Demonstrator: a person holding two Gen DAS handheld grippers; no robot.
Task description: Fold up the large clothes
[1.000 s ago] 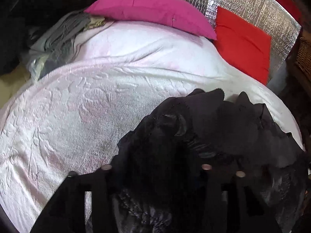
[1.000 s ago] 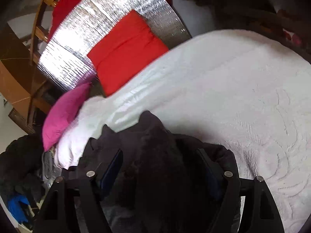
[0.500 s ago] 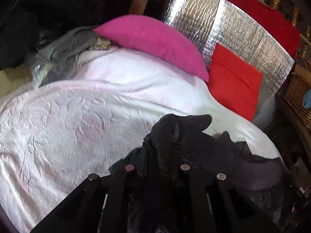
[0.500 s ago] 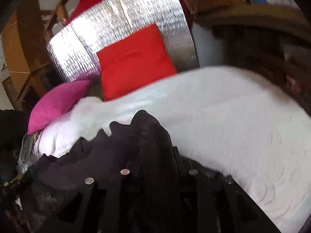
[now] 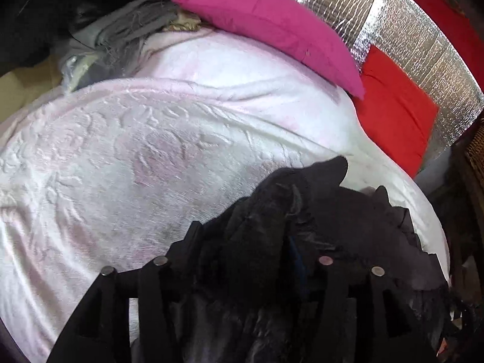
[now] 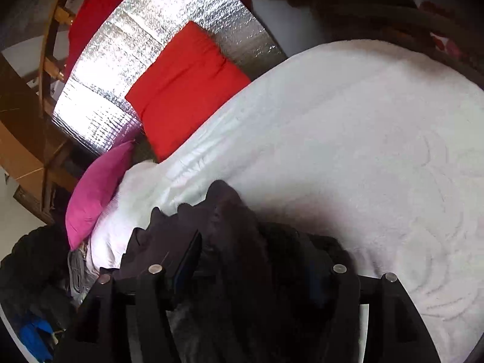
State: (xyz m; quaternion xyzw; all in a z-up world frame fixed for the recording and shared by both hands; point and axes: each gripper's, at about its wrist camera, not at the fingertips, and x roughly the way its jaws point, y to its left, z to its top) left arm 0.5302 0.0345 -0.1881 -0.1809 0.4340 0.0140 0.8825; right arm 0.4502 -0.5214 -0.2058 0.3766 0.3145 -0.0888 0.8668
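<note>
A large black garment (image 5: 317,211) is bunched between my two grippers above a bed with a white embossed cover (image 5: 136,166). My left gripper (image 5: 245,236) is shut on a thick fold of the black garment, which sticks out past the fingers and drapes to the right. In the right wrist view the same black garment (image 6: 230,220) is clamped in my right gripper (image 6: 254,242), with its fabric trailing off to the left. The bed cover (image 6: 363,139) lies beneath.
At the head of the bed are a magenta pillow (image 5: 272,24), a red cushion (image 5: 396,112) and a silver foil panel (image 5: 417,39). Grey clothes (image 5: 121,36) are piled at the far left. A dark heap of clothes (image 6: 33,269) lies beside the bed.
Both grippers, holding the black garment, lifted and tilted up half a second ago, and have come back down toward the bed cover. The garment stays bunched in both.
</note>
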